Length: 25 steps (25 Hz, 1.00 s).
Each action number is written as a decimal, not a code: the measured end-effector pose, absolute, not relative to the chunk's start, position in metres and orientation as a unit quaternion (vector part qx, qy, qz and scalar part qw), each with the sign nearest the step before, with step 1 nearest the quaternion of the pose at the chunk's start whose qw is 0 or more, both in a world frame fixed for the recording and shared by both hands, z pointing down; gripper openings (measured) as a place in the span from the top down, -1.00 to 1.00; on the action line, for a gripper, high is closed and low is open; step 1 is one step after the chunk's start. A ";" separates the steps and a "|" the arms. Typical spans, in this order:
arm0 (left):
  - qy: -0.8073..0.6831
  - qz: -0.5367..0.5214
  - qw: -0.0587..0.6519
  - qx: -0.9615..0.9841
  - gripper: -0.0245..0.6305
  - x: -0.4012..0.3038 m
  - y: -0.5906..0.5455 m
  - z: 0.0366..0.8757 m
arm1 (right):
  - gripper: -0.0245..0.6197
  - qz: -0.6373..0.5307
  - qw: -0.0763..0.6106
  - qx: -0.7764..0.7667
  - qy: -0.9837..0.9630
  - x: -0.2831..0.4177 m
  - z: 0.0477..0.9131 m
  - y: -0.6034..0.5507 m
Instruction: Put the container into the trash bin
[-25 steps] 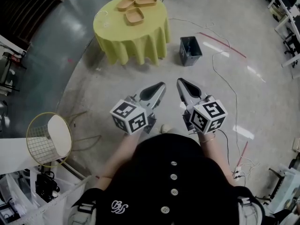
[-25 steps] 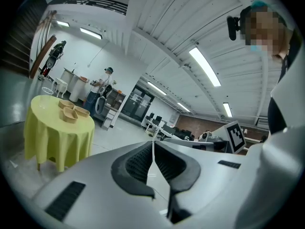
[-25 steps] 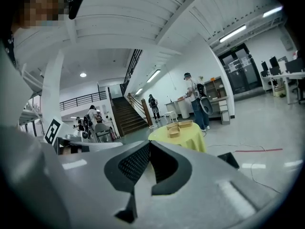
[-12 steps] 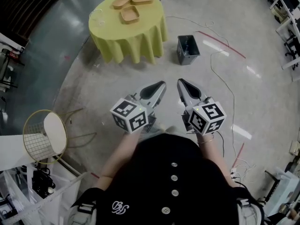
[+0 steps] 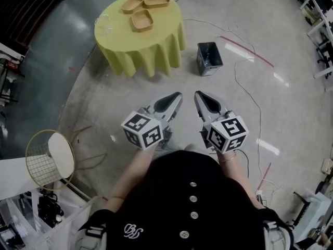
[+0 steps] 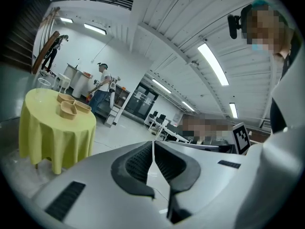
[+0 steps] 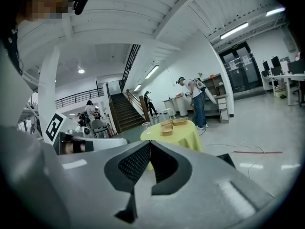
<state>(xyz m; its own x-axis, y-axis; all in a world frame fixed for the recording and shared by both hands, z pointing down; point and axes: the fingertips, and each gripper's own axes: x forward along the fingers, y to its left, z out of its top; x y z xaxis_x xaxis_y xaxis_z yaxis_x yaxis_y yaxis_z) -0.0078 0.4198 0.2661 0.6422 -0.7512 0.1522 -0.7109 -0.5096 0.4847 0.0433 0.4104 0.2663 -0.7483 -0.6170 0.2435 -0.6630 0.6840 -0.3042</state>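
Three tan containers (image 5: 141,20) lie on a round table with a yellow-green cloth (image 5: 139,39) far ahead of me; they also show in the left gripper view (image 6: 68,109) and the right gripper view (image 7: 167,126). A dark grey trash bin (image 5: 209,58) stands on the floor to the right of the table. My left gripper (image 5: 174,99) and right gripper (image 5: 201,97) are held side by side in front of my body, well short of the table. Both are shut with nothing between their jaws. A clear cup (image 5: 102,23) stands at the table's left edge.
Cables (image 5: 244,82) trail across the concrete floor right of the bin. A round wire basket (image 5: 50,160) sits at the lower left beside clutter. People stand by counters (image 7: 194,100) far behind the table. Stairs (image 7: 122,112) rise at the back.
The table and bin have shifted slightly in the head view as the head camera moved. Both grippers stay shut in the same place before my body.
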 end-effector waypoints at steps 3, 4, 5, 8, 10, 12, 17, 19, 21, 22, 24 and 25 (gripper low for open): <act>-0.422 -0.043 0.264 0.866 0.85 -0.024 0.394 0.271 | 0.91 0.188 0.064 0.351 -0.915 0.026 0.268 0.383; -0.423 -0.044 0.265 0.865 0.85 -0.030 0.384 0.272 | 0.91 0.187 0.065 0.350 -0.915 0.020 0.268 0.373; -0.424 -0.045 0.266 0.864 0.85 -0.036 0.374 0.272 | 0.91 0.187 0.067 0.350 -0.916 0.015 0.268 0.363; -0.421 -0.050 0.263 0.867 0.85 -0.051 0.343 0.267 | 0.91 0.183 0.066 0.353 -0.915 -0.001 0.265 0.333; -0.418 -0.051 0.262 0.868 0.85 -0.060 0.323 0.264 | 0.91 0.184 0.067 0.355 -0.914 -0.011 0.265 0.312; -0.416 -0.051 0.262 0.869 0.85 -0.069 0.304 0.263 | 0.91 0.187 0.068 0.355 -0.913 -0.021 0.265 0.293; -0.417 -0.048 0.260 0.870 0.85 -0.097 0.257 0.259 | 0.91 0.190 0.066 0.351 -0.914 -0.050 0.262 0.247; -0.415 -0.047 0.261 0.870 0.85 -0.106 0.241 0.260 | 0.91 0.189 0.068 0.346 -0.916 -0.061 0.261 0.232; -0.411 -0.046 0.260 0.873 0.85 -0.114 0.225 0.259 | 0.91 0.188 0.071 0.343 -0.917 -0.071 0.261 0.218; -0.409 -0.046 0.259 0.874 0.85 -0.117 0.218 0.259 | 0.91 0.188 0.072 0.342 -0.918 -0.075 0.262 0.211; -0.406 -0.044 0.258 0.875 0.85 -0.124 0.205 0.260 | 0.91 0.188 0.073 0.341 -0.918 -0.084 0.263 0.200; -0.404 -0.043 0.257 0.877 0.85 -0.126 0.199 0.260 | 0.91 0.188 0.074 0.341 -0.918 -0.088 0.265 0.194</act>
<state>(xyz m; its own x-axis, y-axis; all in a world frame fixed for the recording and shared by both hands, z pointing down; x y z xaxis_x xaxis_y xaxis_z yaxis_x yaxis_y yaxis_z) -0.1263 0.1987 0.2602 0.6697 -0.7308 0.1317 -0.6863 -0.5414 0.4856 -0.0877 0.1941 0.2646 -0.7566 -0.5979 0.2648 -0.6538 0.6970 -0.2944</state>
